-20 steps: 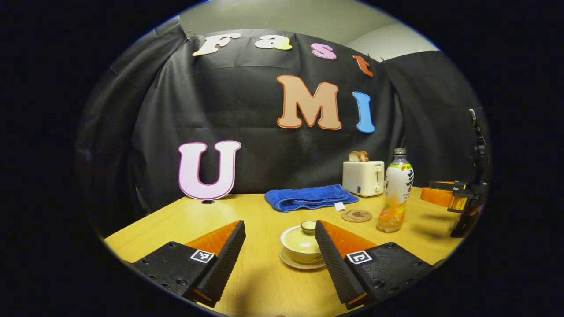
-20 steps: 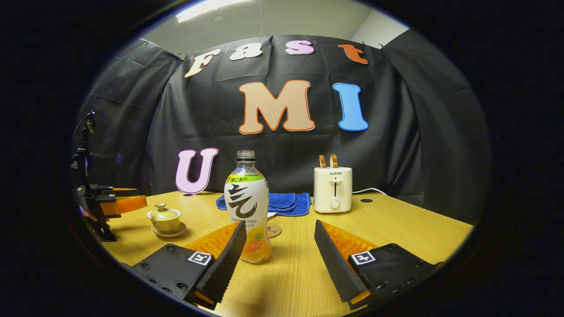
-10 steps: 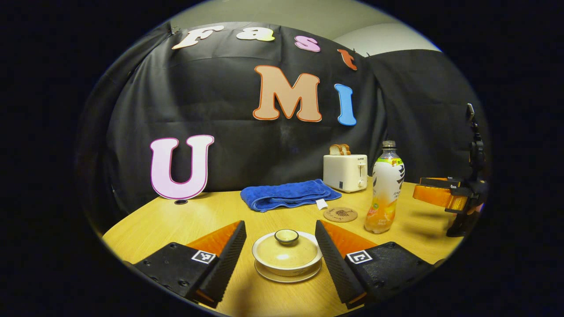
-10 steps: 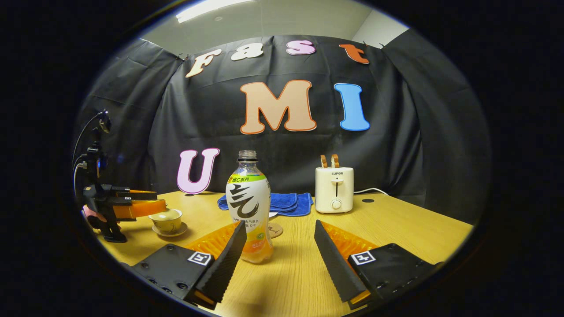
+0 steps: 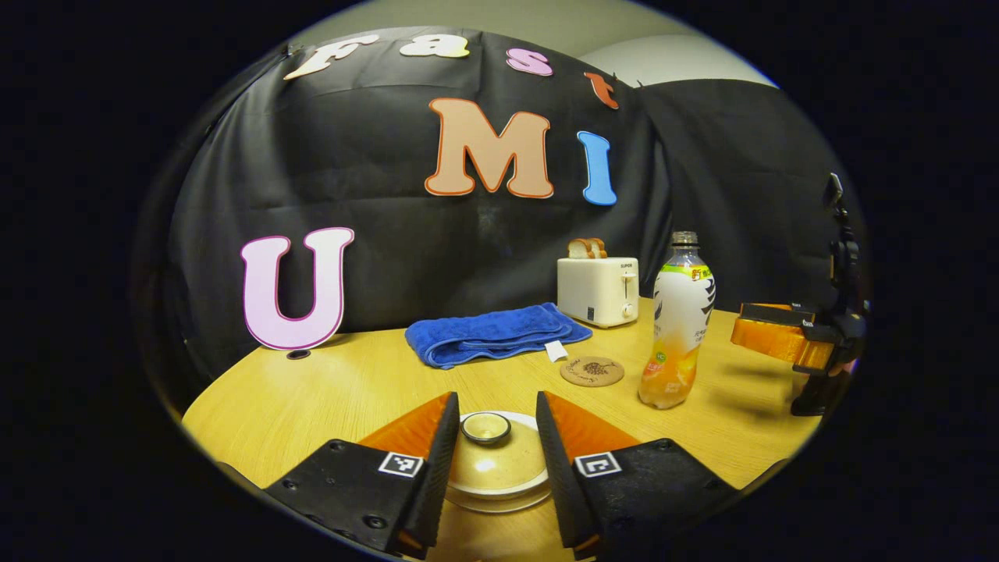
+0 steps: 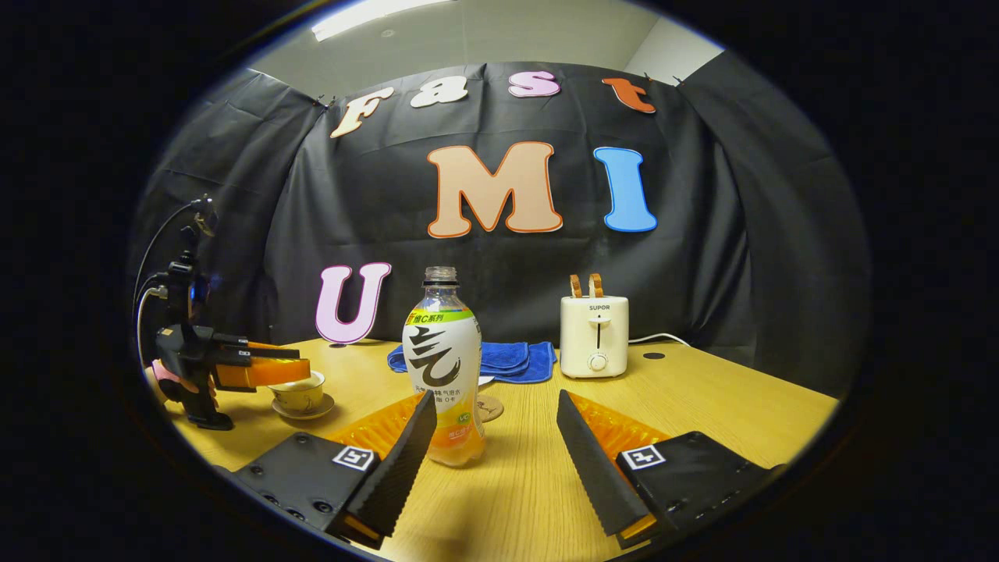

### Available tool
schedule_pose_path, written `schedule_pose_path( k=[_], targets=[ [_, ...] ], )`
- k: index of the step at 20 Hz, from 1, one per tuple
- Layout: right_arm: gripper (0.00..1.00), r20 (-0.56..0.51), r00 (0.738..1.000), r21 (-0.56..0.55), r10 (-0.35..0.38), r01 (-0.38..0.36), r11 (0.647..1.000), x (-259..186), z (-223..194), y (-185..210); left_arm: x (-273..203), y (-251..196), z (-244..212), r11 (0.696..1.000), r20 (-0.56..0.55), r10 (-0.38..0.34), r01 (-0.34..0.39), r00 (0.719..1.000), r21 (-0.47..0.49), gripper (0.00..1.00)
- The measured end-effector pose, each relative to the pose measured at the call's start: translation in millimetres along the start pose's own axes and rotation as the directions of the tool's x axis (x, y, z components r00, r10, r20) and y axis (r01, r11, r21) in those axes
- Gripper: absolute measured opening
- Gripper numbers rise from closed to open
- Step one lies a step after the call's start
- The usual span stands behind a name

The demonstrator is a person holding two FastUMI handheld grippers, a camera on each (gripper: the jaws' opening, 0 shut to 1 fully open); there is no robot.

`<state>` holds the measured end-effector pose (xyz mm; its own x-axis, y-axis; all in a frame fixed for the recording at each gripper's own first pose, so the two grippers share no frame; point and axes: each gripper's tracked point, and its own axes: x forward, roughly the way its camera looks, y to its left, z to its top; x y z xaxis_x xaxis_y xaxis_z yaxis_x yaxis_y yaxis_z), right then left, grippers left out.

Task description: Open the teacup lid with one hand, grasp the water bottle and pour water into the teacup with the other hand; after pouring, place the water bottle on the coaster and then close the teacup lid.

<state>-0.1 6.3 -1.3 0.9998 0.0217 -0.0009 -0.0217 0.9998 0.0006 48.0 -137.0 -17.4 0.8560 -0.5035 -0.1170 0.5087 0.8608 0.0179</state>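
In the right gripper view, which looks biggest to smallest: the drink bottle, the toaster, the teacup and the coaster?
As they look in this view:
1. drink bottle, though it stands nearest the camera
2. toaster
3. teacup
4. coaster, mostly hidden behind the bottle, so unsure

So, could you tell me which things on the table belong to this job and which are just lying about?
Part of the job:
teacup
teacup lid
water bottle
coaster
left gripper
right gripper

Just lying about:
blue towel
toaster
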Motion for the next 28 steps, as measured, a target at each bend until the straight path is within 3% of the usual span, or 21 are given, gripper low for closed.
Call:
schedule_pose_path(
  k=[4,20,25,28],
  targets=[
    [0.97,0.0,1.0,0.0,0.002,-0.002,1.0,-0.7,0.0,0.3,2.2,3.4,1.1,1.0,0.002,0.007,-0.007,1.0,-0.011,0.28],
    [0.97,0.001,1.0,0.0,0.001,-0.001,1.0,-0.3,-0.6,0.6,-8.4,16.8,16.5,0.997,0.124,0.078,-0.074,0.989,-0.037,0.25],
    [0.97,-0.005,1.0,0.001,0.027,-0.027,1.0,5.0,-1.9,7.1,-29.0,51.3,13.2,0.979,0.121,0.203,-0.199,0.972,-0.047,0.24],
    [0.96,-0.013,0.994,0.005,0.11,-0.11,0.994,11.5,-3.6,26.2,-48.8,73.8,10.4,0.962,0.118,0.273,-0.268,0.955,-0.054,0.24]
  ],
)
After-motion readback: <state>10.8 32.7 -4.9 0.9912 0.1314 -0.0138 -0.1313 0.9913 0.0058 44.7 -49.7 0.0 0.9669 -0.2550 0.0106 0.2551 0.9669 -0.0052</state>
